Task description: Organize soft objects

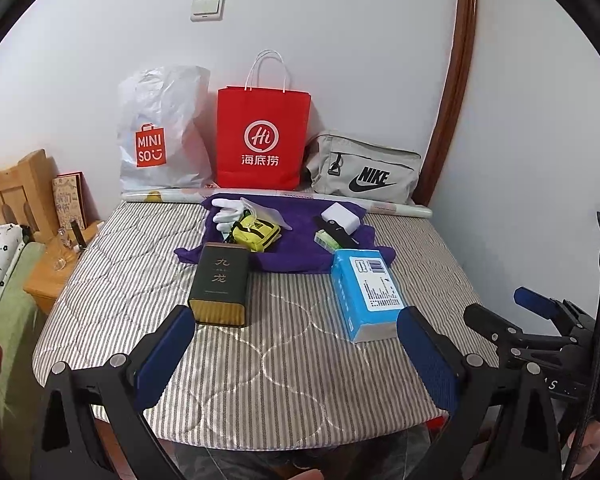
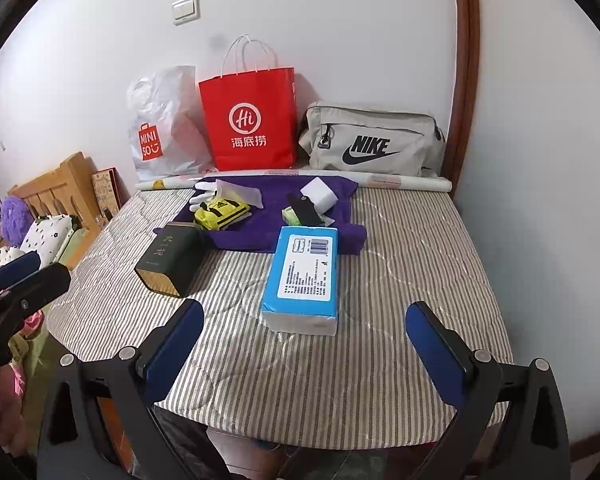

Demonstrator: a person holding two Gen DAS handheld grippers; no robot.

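A purple cloth (image 1: 296, 240) (image 2: 276, 204) lies spread at the back of the striped table. On it rest a white glove (image 1: 225, 213) (image 2: 205, 193), a yellow pouch (image 1: 256, 233) (image 2: 220, 210), a white block (image 1: 342, 216) (image 2: 319, 194) and a black strap (image 1: 336, 233) (image 2: 303, 209). A blue tissue pack (image 1: 366, 292) (image 2: 306, 276) and a dark green tin (image 1: 221, 286) (image 2: 170, 258) sit nearer. My left gripper (image 1: 296, 354) hovers open over the table's front edge. My right gripper (image 2: 304, 350) is open too, just short of the tissue pack.
Against the wall stand a white Miniso plastic bag (image 1: 160, 132) (image 2: 162, 124), a red paper bag (image 1: 262, 136) (image 2: 250, 120) and a grey Nike bag (image 1: 364, 170) (image 2: 374, 142). A wooden headboard (image 1: 16, 192) and nightstand (image 1: 56, 272) are at left. A brown door frame (image 1: 456, 80) runs at right.
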